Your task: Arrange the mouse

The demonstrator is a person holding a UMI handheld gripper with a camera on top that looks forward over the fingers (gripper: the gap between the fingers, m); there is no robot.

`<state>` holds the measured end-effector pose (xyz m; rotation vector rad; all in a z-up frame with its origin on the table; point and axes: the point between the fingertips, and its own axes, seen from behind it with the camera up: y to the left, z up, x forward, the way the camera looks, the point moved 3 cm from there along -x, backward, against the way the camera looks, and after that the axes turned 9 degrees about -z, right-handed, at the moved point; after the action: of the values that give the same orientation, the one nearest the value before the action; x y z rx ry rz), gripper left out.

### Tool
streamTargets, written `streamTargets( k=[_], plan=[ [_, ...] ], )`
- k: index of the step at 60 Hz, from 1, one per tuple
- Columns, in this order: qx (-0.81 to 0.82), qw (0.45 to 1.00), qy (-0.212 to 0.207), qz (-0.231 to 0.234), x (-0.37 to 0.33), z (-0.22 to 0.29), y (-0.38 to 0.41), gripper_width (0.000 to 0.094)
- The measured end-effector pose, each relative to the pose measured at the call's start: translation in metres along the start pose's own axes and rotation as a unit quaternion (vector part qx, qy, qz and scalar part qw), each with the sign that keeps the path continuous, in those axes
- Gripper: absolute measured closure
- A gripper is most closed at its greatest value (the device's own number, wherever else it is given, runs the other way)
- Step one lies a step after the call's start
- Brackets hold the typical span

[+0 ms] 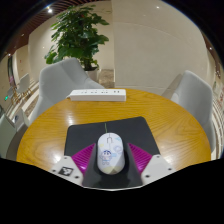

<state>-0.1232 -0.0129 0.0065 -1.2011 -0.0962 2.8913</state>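
Gripper view shows the gripper (110,160) low over a round wooden table (45,135), its two fingers spread with the magenta pads (84,156) facing inward. The white mouse (109,152) stands between them, resting on a dark mouse mat (90,133); a sliver of gap seems to remain at either side, so the fingers look to be around it, not pinching it. Its cable (106,127) runs away toward the far side of the mat. The mouse sits at the near edge of the mat, slightly left of centre, so my guess is that arranging it means sliding it farther onto the mat. Straddling it lengthwise suits that: the pads would meet its long flanks squarely. Beyond the mat, at the table's far rim, lies a long white box (97,94). Pale chairs (62,78) stand behind the table, and a leafy potted plant (78,35) farther back on the left.
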Motion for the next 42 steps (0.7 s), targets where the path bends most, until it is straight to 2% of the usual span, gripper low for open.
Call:
streamTargets(
  k=[4,6,13,17,30,42],
  plan=[
    [0.001,1.000,-0.001,-0.003,-0.010,0.005,-0.005,0.0056],
    [0.003,1.000,-0.004,-0.002,-0.019,0.009,-0.007,0.0088],
    [0.012,1.000,-0.016,-0.003,-0.068,0.018,-0.023,0.0076],
    [0.026,1.000,-0.007,-0.005,-0.108,0.009,-0.037,0.0076],
    [0.033,0.999,0.022,-0.009,-0.247,-0.064,-0.079,0.0074],
    [0.024,0.999,0.037,-0.025,-0.324,-0.132,-0.112,0.0077]
  ],
)
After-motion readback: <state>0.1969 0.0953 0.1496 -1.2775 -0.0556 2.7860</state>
